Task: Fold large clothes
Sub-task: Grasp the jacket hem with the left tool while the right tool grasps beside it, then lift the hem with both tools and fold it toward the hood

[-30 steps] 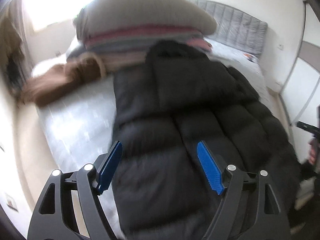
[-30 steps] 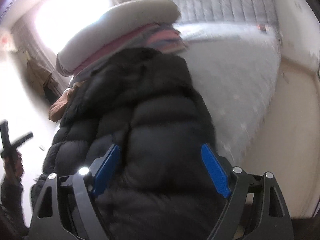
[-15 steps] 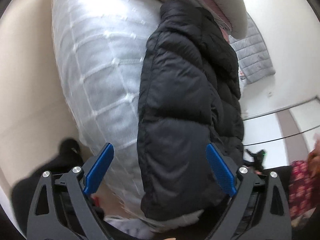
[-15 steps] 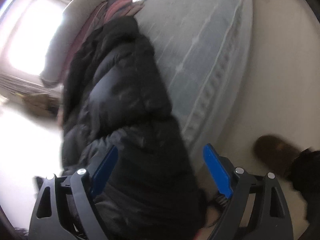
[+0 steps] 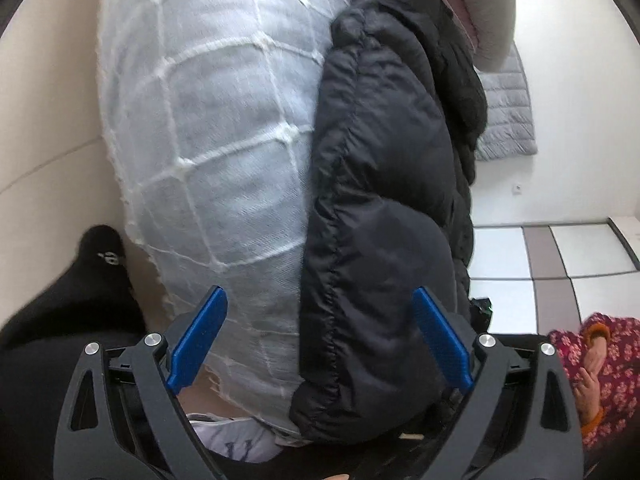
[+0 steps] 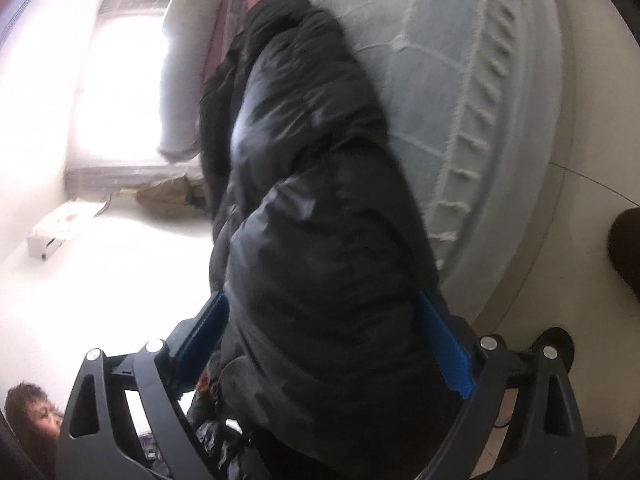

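Observation:
A black puffer jacket (image 5: 380,200) lies lengthwise on the white quilted bed cover (image 5: 208,140). Both views are rolled sideways. My left gripper (image 5: 319,294) is open at the bed's near edge, and the jacket's stitched hem corner and a strip of bed cover sit between its blue fingers (image 5: 200,336) without being pinched. In the right wrist view the jacket (image 6: 312,200) bulges through my right gripper (image 6: 320,298). Its jaws are opening, and the fabric fills the gap and hides the pad tips.
Folded bedding with a grey pillow (image 5: 492,8) is stacked at the jacket's far end, by the grey headboard (image 5: 504,120). A black-socked foot (image 5: 100,256) and a brown slipper (image 6: 628,248) stand on the floor by the bed. A floral sleeve (image 5: 596,360) shows at the right.
Both grippers have dropped and rolled sideways, from looking along the jacket from above to sitting at its near hem by the bed's edge. Both pairs of jaws stand wider.

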{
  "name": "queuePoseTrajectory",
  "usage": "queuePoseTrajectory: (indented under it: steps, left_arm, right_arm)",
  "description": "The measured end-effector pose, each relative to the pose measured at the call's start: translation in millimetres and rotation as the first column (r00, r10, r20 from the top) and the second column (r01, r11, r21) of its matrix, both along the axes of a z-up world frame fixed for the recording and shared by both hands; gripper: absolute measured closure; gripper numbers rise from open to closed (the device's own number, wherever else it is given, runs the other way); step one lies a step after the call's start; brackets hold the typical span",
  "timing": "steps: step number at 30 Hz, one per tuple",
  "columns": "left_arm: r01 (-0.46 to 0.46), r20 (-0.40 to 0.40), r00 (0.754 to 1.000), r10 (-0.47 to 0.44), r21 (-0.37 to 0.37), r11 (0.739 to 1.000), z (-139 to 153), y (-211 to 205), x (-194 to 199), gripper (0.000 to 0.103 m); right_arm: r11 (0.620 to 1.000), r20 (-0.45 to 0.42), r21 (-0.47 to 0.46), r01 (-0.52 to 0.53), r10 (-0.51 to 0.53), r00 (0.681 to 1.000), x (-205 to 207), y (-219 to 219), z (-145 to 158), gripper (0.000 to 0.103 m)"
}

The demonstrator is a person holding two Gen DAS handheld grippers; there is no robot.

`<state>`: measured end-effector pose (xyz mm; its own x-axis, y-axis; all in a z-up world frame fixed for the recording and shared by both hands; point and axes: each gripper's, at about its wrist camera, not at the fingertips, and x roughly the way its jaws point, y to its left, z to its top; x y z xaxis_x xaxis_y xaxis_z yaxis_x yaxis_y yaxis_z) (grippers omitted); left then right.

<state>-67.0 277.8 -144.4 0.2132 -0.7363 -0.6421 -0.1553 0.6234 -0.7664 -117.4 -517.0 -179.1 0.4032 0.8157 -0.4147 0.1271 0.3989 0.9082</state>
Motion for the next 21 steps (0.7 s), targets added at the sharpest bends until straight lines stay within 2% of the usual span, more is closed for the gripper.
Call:
queuePoseTrajectory:
  steps: [3,8,9,10,11,12,13,15,18,21]
  left_arm:
    - [0.053,0.003,0.999,-0.052,-0.048,0.997,-6.7,-17.5,0.3,0.013]
    - [0.115,0.011,0.993,-0.114,-0.066,0.991,-10.3,-40.8,-3.2,0.013]
    - [0.122,0.019,0.992,-0.121,-0.063,0.991,-9.3,-45.0,-4.6,0.013]
    - [0.118,0.015,0.993,-0.117,-0.066,0.991,-10.1,-45.6,-5.1,0.013]
    - [0.104,0.002,0.995,-0.104,-0.079,0.991,-11.5,-46.0,-5.4,0.017]
    - [0.095,-0.011,0.995,-0.097,-0.090,0.991,-12.9,-46.0,-5.1,0.026]
    - [0.097,-0.015,0.995,-0.099,-0.084,0.992,-12.6,-45.6,-4.9,0.033]
    - [0.120,0.004,0.993,-0.120,-0.041,0.992,-9.3,-48.7,-4.9,0.060]
    - [0.127,0.028,0.992,-0.126,-0.029,0.991,0.8,-52.4,-5.9,0.078]
    - [0.136,0.054,0.989,-0.136,0.001,0.991,14.3,-56.6,-6.5,0.089]
  right_arm:
    - [1.000,0.006,0.008,-0.022,0.021,1.000,5.6,4.9,2.8,0.013]
    - [0.999,0.038,-0.024,-0.045,0.046,0.998,5.6,11.8,9.1,0.013]
    - [0.999,0.048,-0.035,-0.041,0.042,0.998,4.4,13.0,10.7,0.014]
    - [0.998,0.058,-0.047,-0.039,0.041,0.997,3.6,16.6,13.4,0.019]
    - [0.997,0.061,-0.058,-0.042,0.045,0.997,3.7,17.8,14.2,0.027]
    - [0.996,0.058,-0.079,-0.041,0.045,0.997,3.5,19.4,15.2,0.047]
    - [0.994,0.061,-0.101,-0.033,0.039,0.997,2.5,21.1,16.7,0.049]
    - [0.992,0.066,-0.123,-0.015,0.023,0.998,0.3,23.4,20.8,0.060]
    - [0.992,0.078,-0.124,0.020,-0.010,0.997,-4.5,20.9,27.0,0.070]
    - [0.992,0.089,-0.116,0.056,-0.046,0.995,-8.8,22.7,37.5,0.076]
